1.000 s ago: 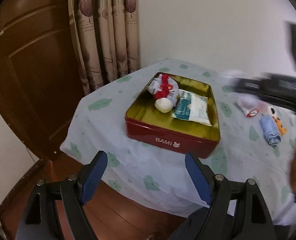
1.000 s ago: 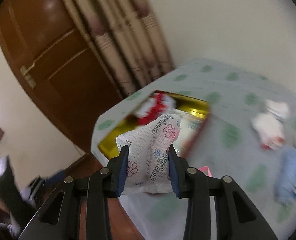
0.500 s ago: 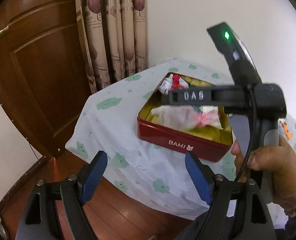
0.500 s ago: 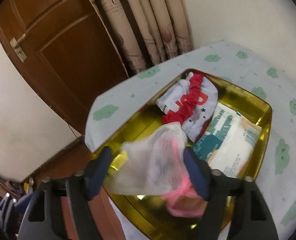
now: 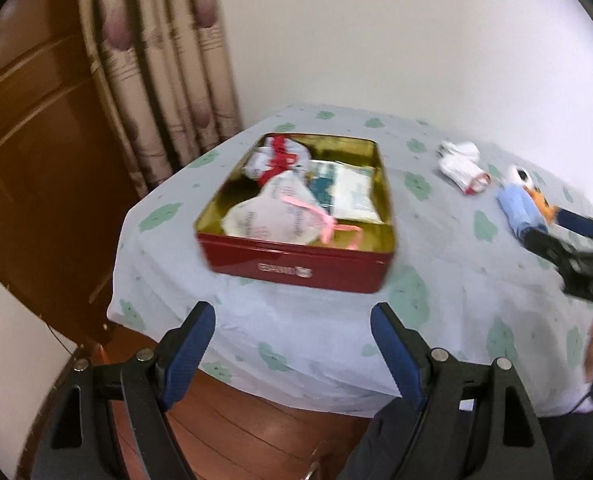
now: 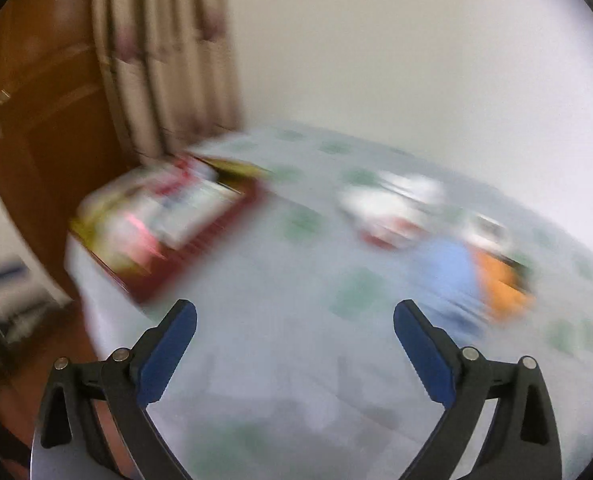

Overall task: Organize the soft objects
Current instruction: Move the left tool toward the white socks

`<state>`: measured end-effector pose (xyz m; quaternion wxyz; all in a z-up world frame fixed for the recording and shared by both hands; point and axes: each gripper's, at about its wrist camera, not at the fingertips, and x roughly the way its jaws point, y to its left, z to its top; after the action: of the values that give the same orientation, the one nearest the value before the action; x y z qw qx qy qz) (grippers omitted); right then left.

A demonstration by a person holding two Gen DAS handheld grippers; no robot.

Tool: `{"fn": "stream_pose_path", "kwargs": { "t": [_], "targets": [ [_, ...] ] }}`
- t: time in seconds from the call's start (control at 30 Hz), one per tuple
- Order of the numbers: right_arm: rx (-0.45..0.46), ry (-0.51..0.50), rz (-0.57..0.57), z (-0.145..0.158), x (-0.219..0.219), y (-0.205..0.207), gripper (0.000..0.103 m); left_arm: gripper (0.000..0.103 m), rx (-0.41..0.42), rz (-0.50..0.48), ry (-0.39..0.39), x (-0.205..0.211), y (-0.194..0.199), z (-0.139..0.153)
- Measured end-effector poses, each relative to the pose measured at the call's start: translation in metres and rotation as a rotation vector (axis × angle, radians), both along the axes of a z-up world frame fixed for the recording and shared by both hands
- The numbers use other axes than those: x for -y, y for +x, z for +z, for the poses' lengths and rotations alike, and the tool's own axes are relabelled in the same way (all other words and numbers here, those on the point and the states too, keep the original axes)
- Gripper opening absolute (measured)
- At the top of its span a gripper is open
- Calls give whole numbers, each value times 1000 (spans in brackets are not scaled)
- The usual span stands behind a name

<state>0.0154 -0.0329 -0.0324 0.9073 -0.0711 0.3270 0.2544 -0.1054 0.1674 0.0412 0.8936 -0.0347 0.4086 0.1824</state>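
A red tin (image 5: 296, 268) with a gold inside sits on the clouded tablecloth (image 5: 436, 248). In it lie a white mesh pouch (image 5: 272, 216) with a pink ribbon, a red and white cloth (image 5: 276, 156) and a teal and white packet (image 5: 348, 192). On the cloth to the right lie a white sock (image 5: 462, 166), a blue sock (image 5: 520, 210) and an orange toy (image 5: 542, 202). My left gripper (image 5: 294, 350) is open and empty before the table's edge. My right gripper (image 6: 296, 344) is open and empty above the cloth; its view is blurred, with the tin (image 6: 200, 232) left and the blue sock (image 6: 448, 276) right.
A brown wooden door (image 5: 36, 160) and a patterned curtain (image 5: 156, 72) stand left of the table. A white wall is behind. The wooden floor (image 5: 256, 432) lies below the table's near edge. The right gripper's body (image 5: 576, 260) shows at the right of the left wrist view.
My right gripper let go of the mesh pouch, which now lies in the tin, and swung back to the right, open. The left gripper stayed open.
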Motion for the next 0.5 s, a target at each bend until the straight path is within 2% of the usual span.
{"fn": "stream_pose_path", "kwargs": {
  "t": [0.07,0.17,0.33,0.5],
  "targets": [
    [15,-110,-118,-19,50,-2,99,82,-14,-32,15,12,5,-2],
    [-3,-176,-237,-35,106,0,99,82,-35,-82,50,36,16,-4],
    [-40,-152,-378,-52,176,6,99,82,-43,-139,48,68,39,-5],
    [-91,-60,-415,-65,196,9,99,82,-61,-210,80,102,74,-10]
  ]
}}
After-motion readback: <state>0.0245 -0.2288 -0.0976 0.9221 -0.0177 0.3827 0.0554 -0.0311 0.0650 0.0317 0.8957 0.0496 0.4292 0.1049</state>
